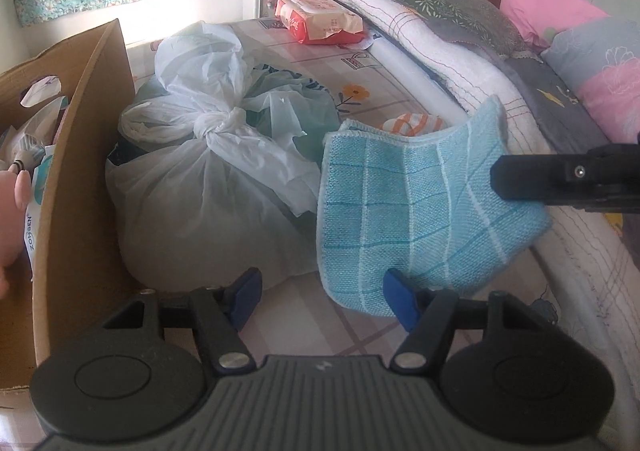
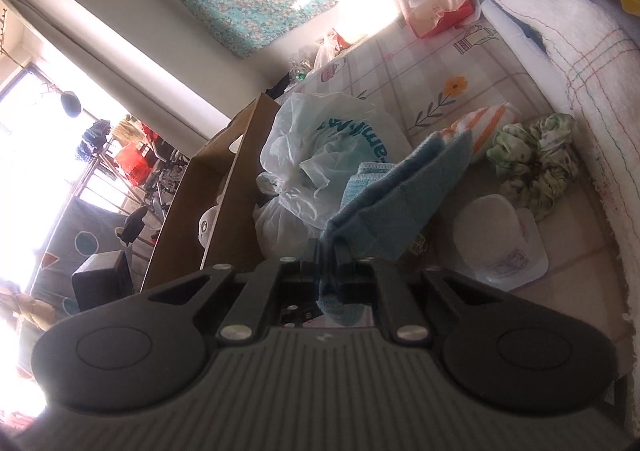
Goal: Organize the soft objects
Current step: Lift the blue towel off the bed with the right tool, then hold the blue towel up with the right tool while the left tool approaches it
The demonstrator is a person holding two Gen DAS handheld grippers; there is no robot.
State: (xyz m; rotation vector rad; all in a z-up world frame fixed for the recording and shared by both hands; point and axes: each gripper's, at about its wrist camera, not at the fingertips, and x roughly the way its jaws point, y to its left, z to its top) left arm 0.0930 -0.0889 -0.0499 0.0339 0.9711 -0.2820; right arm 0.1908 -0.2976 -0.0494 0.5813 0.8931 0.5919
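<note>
A light blue checked cloth [image 1: 420, 211] hangs above the patterned bed sheet [image 1: 360, 67]. My right gripper [image 1: 500, 181] comes in from the right and is shut on the cloth's upper right part. In the right wrist view the cloth [image 2: 392, 203] is bunched and pinched between the closed jaws of the right gripper [image 2: 332, 275]. My left gripper [image 1: 324, 299] is open just below the cloth. The cloth's lower left corner dangles between the jaws, close to the right blue pad [image 1: 400, 303], and neither pad presses on it.
A tied white plastic bag [image 1: 208, 179] and a cardboard box [image 1: 80, 171] stand to the left. An orange striped cloth [image 2: 484, 123], a green scrunchie [image 2: 536, 167] and a white lidded tub [image 2: 496, 239] lie on the sheet. A tissue pack [image 1: 320, 19] and a folded white quilt [image 1: 420, 35] lie behind.
</note>
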